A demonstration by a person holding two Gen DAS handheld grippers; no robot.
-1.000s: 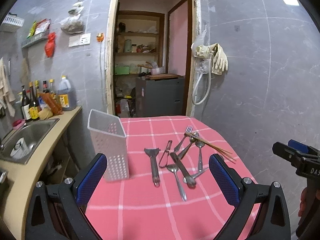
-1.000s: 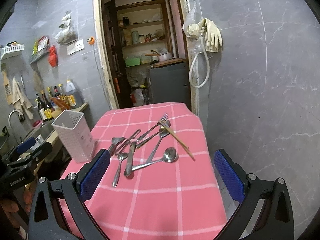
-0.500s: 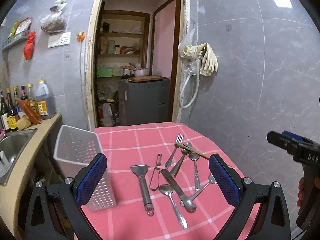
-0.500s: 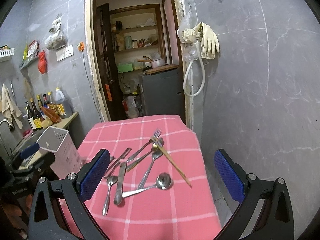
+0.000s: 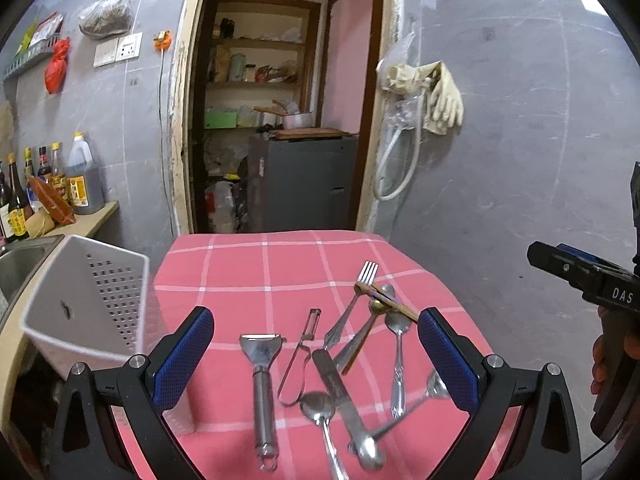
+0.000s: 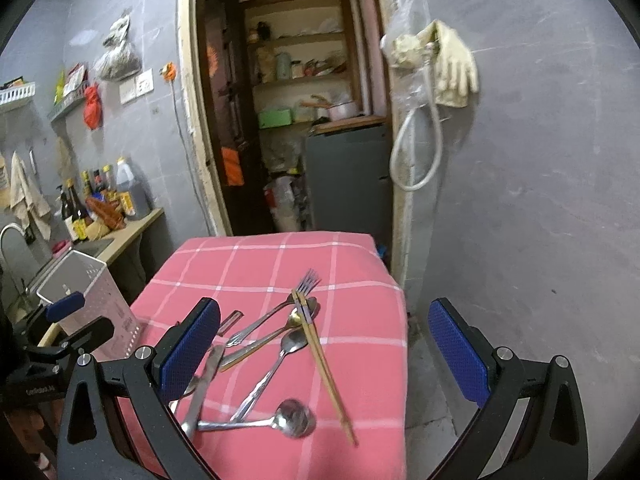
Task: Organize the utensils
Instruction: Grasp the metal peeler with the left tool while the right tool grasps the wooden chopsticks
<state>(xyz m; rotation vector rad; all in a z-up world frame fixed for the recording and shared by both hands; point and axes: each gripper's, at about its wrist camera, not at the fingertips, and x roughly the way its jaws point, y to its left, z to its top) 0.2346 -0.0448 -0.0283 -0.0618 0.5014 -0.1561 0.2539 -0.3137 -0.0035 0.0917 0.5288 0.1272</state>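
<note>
Several metal utensils lie loose on a pink checked tablecloth (image 5: 280, 264): a wide peeler (image 5: 262, 372), a thin peeler (image 5: 298, 360), a knife (image 5: 340, 392), a fork (image 5: 352, 304), spoons (image 5: 398, 356) and wooden chopsticks (image 6: 324, 364). A white perforated utensil holder (image 5: 92, 300) stands at the table's left edge, also in the right wrist view (image 6: 86, 292). My left gripper (image 5: 316, 356) is open and empty above the peelers and knife. My right gripper (image 6: 324, 356) is open and empty above the chopsticks and spoons (image 6: 292, 416).
A counter with a sink (image 5: 20, 260) and sauce bottles (image 5: 80, 184) runs left of the table. An open doorway (image 5: 280, 120) with shelves and a grey cabinet is behind it. A tiled wall (image 5: 520, 140) with hanging gloves is on the right. The table's right edge (image 6: 402, 320) drops to the floor.
Both grippers have come closer to the utensils and lower over the table. The holder has slid toward the left of the left wrist view. Both stay open.
</note>
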